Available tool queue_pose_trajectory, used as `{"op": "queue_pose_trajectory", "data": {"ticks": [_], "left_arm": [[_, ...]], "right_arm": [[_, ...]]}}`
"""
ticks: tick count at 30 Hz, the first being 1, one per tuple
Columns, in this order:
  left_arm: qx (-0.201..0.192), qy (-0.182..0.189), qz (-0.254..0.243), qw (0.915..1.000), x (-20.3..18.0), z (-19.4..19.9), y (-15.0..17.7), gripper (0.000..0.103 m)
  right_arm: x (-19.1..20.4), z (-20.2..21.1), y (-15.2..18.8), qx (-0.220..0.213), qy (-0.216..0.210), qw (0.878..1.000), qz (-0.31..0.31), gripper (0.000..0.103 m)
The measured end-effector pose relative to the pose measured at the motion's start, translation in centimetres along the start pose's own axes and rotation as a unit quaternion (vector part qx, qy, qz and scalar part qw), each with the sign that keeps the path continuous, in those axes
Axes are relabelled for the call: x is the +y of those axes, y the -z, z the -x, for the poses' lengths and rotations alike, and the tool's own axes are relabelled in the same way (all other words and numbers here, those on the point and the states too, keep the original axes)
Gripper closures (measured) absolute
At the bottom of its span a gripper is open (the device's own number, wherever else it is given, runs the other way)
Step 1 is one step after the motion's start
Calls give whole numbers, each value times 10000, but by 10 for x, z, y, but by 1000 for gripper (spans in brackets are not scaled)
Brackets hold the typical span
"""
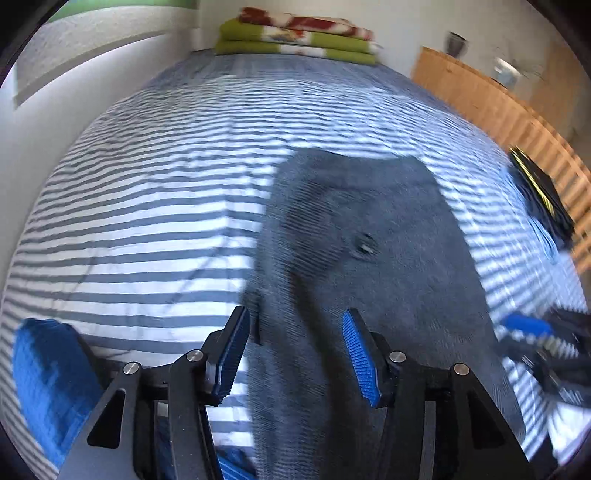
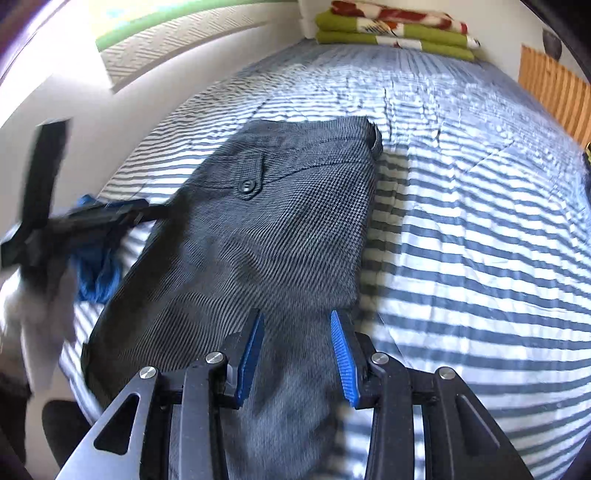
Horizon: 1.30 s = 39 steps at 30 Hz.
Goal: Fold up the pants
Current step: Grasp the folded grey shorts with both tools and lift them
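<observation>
My left gripper [image 1: 295, 354] and right gripper [image 2: 297, 358] hang spread, empty, above pants [image 2: 280, 236] halved lengthwise on the bed [image 2: 480, 258]; crosswise folds remain.

Pants [image 2: 258, 229]: dark grey with a fine black check weave; one black button [image 2: 246, 185] on the pocket flap.
Bed cover [image 2: 480, 229]: grey and white horizontal stripes.
Folded blankets [image 2: 395, 35] at the far end of the bed: lime green, with red and white patches on top.
My left claw [image 1: 295, 354]: black frame, silver rivets, pads [image 1: 358, 354] bright blue and ribbed.
My right claw [image 2: 297, 356]: the same black frame, silver rivets and blue ribbed pads.
Cloth [image 1: 48, 384] at the near left edge of the bed: bright blue.
Slatted panel [image 1: 480, 99] beside the bed: orange-brown wood.
Wall [image 2: 207, 40]: white, textured.
</observation>
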<state>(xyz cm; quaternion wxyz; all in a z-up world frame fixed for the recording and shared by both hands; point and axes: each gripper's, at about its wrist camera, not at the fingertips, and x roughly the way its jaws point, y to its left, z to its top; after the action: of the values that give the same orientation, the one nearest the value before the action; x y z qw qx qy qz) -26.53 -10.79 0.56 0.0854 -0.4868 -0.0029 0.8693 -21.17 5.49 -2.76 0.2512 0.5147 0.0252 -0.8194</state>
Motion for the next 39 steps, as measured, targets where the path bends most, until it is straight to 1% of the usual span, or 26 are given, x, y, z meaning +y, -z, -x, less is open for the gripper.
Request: {"op": "queue_pose_trajectory", "data": {"ticks": [2,3,4,6,7,9,10,11,12,14,15,18,20,21,24,25,26,28,29,31,32,34,36,37,38,39], "left_arm": [[43,-340,-309,9989,-9,-6,5,47],[160,-627,-377,9972,-6,-16,8,47],[284,-787,-306,9960,2,-23,11,47],[416,-471,89,9980,20,-29,15,44],[441,-318,338,9980,30,-27,17,42],[447,-153,505,9976,36,-21,18,41],[469,-40,481,9977,36,-15,18,41],[483,57,458,9978,35,-11,18,40],[499,144,460,9976,34,-8,17,35],[596,350,554,9961,36,-7,14,24],[663,462,654,9946,39,-12,12,23],[884,711,985,9887,50,-31,6,23],[977,926,1221,9833,55,-40,6,23],[1004,941,1246,9826,58,-44,7,23],[964,1040,1086,9839,55,-46,5,17],[957,1065,1038,9842,55,-46,4,16],[954,1063,989,9848,53,-46,4,16],[926,986,785,9877,46,-47,4,17],[908,946,694,9889,41,-45,5,19],[875,877,522,9909,34,-45,7,24],[858,865,463,9915,31,-43,8,29],[817,847,361,9924,26,-39,12,36],[788,820,335,9929,24,-37,15,45],[778,811,342,9931,25,-37,15,47],[759,828,395,9929,25,-36,16,55],[742,910,490,9919,27,-36,16,63]], "right_arm": [[1,-19,-1,226,-39,9997,-35,69],[0,-28,1,362,-10,9993,-84,69],[-4,-37,3,491,38,9987,-134,69],[-2,-34,9,485,83,9988,-22,71],[-1,-30,11,554,137,9983,111,71],[-2,-17,15,715,111,9972,184,70],[-5,-3,16,765,99,9969,182,69],[-8,10,16,714,172,9971,192,68],[-10,19,16,646,237,9975,178,67],[-24,40,12,467,282,9985,33,59],[-31,40,7,444,262,9987,-45,53],[-47,29,-6,481,174,9981,-354,52],[-60,8,-12,597,-63,9960,-667,52],[-62,-2,-13,660,-200,9944,-803,52],[-69,-26,-15,727,-355,9921,-959,52],[-68,-31,-15,730,-362,9918,-981,52],[-68,-32,-15,593,-384,9924,-1008,51],[-67,-32,-18,555,-568,9920,-984,49],[-65,-32,-18,528,-623,9920,-963,48],[-59,-31,-18,491,-540,9940,-818,48],[-55,-31,-17,479,-514,9950,-713,48],[-53,-31,-14,471,-580,9952,-632,49],[-51,-30,-12,452,-681,9950,-580,52],[-52,-29,-11,421,-723,9948,-580,60],[-53,-29,-11,403,-836,9936,-644,68],[-55,-32,-10,487,-1022,9908,-739,85]]}}
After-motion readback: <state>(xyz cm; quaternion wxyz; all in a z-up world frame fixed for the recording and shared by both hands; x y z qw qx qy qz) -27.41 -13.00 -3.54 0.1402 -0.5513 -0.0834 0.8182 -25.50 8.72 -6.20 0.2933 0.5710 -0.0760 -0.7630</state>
